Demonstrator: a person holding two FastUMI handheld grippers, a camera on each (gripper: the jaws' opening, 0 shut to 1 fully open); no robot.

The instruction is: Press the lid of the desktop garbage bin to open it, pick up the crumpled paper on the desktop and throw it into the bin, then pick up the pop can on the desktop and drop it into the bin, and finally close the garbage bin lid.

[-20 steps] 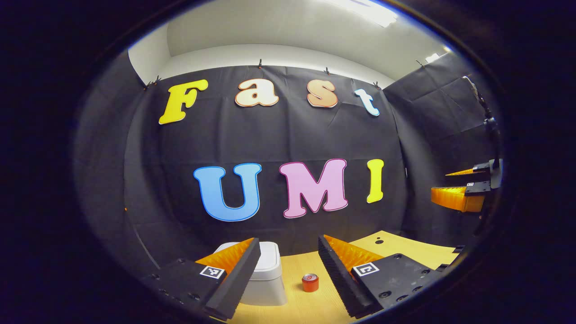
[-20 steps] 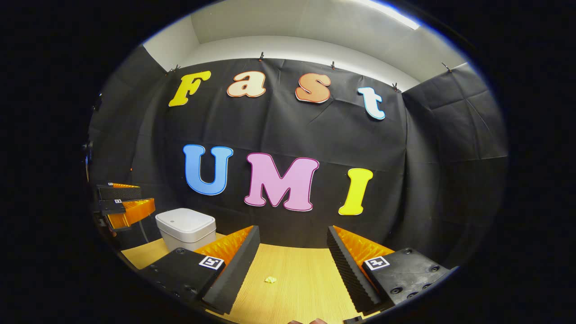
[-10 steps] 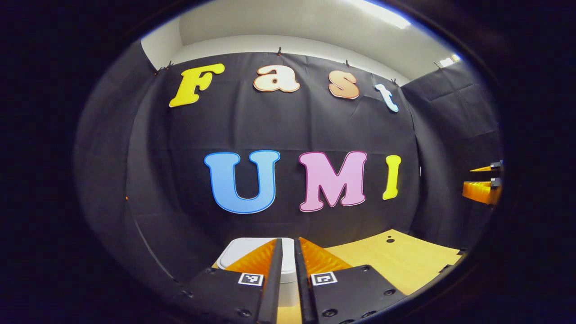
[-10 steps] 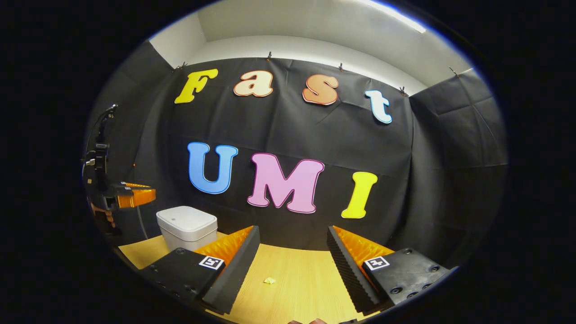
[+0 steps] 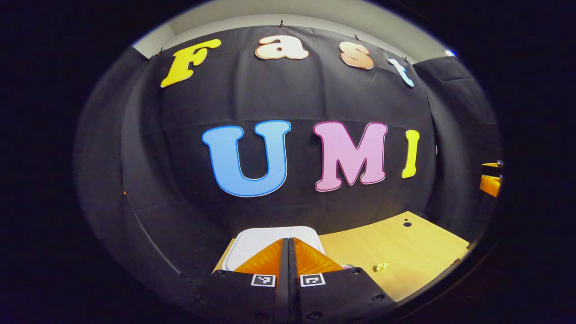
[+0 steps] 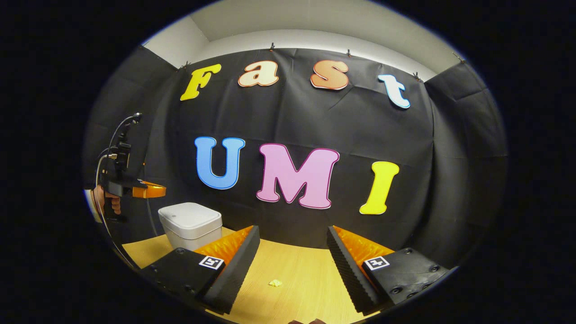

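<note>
This is a small recording booth, not a home. Black cloth [image 6: 315, 117] is clipped up as walls on three sides, with a white wall [image 6: 310, 38] and ceiling above it. A plain wooden table [image 6: 306, 288] stands against the cloth. A person's hand [image 6: 104, 201] holds a gripper with a cable [image 6: 100, 198] at the left, which suggests a data-collection setup.

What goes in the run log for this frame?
stage: lid press pending | left hand-held gripper: shut, empty, over white plastic bin, lid closed | right hand-held gripper: open | crumpled yellow paper: on table
</note>
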